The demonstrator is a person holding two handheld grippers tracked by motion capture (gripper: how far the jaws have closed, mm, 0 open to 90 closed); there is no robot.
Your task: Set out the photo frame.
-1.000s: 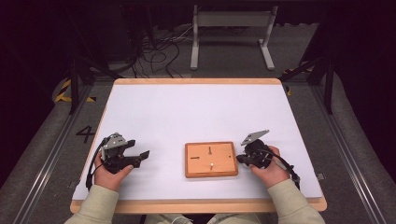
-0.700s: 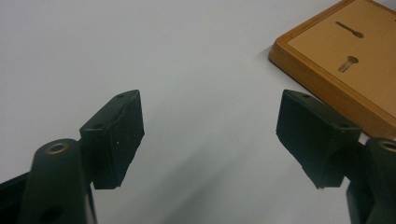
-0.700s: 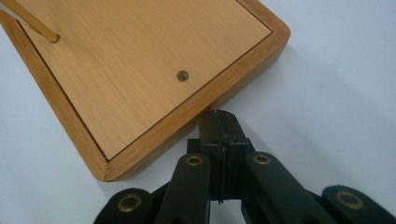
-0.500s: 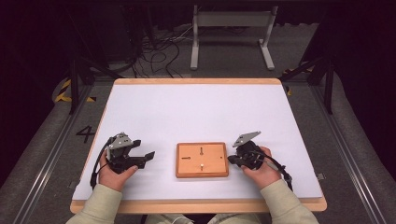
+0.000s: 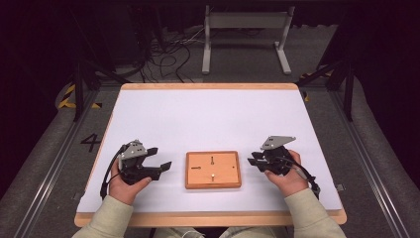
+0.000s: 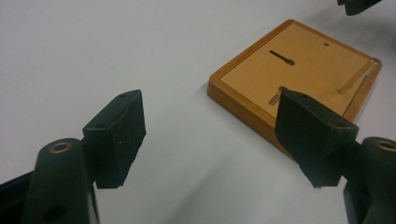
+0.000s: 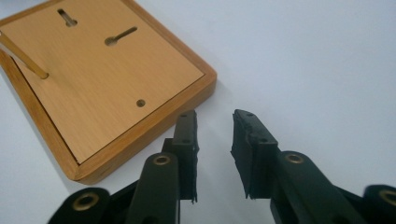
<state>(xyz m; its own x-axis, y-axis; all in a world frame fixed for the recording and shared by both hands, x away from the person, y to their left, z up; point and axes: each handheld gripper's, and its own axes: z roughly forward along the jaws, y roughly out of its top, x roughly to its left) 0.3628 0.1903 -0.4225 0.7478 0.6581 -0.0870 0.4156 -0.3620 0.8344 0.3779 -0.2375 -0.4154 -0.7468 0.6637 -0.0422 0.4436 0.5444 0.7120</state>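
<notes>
Wooden peg board (image 5: 213,170) sits on the table between my grippers; looks stiff, light-ish, so I'd pinch its raised rim; left gripper (image 6: 210,135) gapes wide, right gripper (image 7: 214,154) just cracked open, both empty.

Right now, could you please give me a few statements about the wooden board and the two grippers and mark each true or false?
1. The wooden board lies on the white table between the two grippers. True.
2. The left gripper clamps the board's edge. False: its jaws stand wide apart, with nothing between them.
3. A thin peg stands up from the board. True.
4. The right gripper holds the peg. False: its jaws have just been opening and are empty, beside the board.
5. The board carries two keyhole-shaped slots. True.
</notes>
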